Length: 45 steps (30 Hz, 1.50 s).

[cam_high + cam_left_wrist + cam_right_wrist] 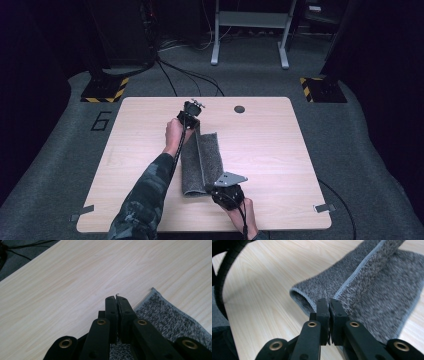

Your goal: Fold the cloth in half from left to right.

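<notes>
A grey fleecy towel (211,155) lies lengthwise at the middle of the wooden table (270,145), with its left long side lifted and folded over towards the right. My left gripper (192,123) is at the towel's far end. In the left gripper view its jaws (116,299) are pressed together, with the towel (170,317) under and to the right of them and a thread at the tips. My right gripper (211,188) is at the near end. It (328,301) is shut on the hemmed edge of the raised towel layer (372,287).
A dark round grommet (239,109) sits in the table near its far edge. Bare wood lies to the left and right of the towel. A black cable (225,267) curves past at the left of the right gripper view. Beyond the table are cables and a metal stand (250,30).
</notes>
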Each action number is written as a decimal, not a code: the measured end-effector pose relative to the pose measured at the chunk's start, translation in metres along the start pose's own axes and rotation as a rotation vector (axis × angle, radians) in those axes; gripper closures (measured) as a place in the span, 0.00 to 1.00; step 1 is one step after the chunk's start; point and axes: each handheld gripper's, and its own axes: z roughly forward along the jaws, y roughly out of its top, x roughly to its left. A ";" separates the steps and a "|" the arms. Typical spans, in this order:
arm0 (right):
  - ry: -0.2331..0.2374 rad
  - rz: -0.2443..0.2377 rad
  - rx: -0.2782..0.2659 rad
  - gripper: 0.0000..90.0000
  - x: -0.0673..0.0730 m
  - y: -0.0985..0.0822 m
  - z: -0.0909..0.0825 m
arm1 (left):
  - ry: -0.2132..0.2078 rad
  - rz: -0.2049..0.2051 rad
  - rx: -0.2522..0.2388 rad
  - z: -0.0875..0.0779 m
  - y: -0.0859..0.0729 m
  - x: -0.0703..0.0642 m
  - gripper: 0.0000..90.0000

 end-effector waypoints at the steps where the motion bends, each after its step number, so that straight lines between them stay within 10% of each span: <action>1: 0.003 0.006 0.010 0.97 -0.001 -0.002 -0.001 | 0.001 0.003 0.001 0.001 0.001 -0.001 0.97; 19: -0.032 0.054 0.041 0.96 -0.013 -0.022 -0.009 | -0.031 0.004 -0.009 0.021 0.013 -0.026 0.96; 23: -0.059 0.074 0.038 0.91 -0.018 -0.025 -0.013 | -0.031 -0.040 -0.012 0.022 0.014 -0.026 0.50; 26: -0.087 0.093 0.046 0.83 -0.024 -0.032 -0.017 | -0.050 -0.073 -0.054 0.013 0.012 -0.022 0.34; 39: -0.159 0.193 0.024 0.43 -0.044 -0.042 -0.037 | -0.074 -0.027 -0.071 -0.020 -0.029 -0.013 0.22; 45: -0.153 0.150 0.004 0.34 -0.046 -0.021 -0.030 | -0.092 -0.023 -0.074 -0.031 -0.058 -0.013 0.20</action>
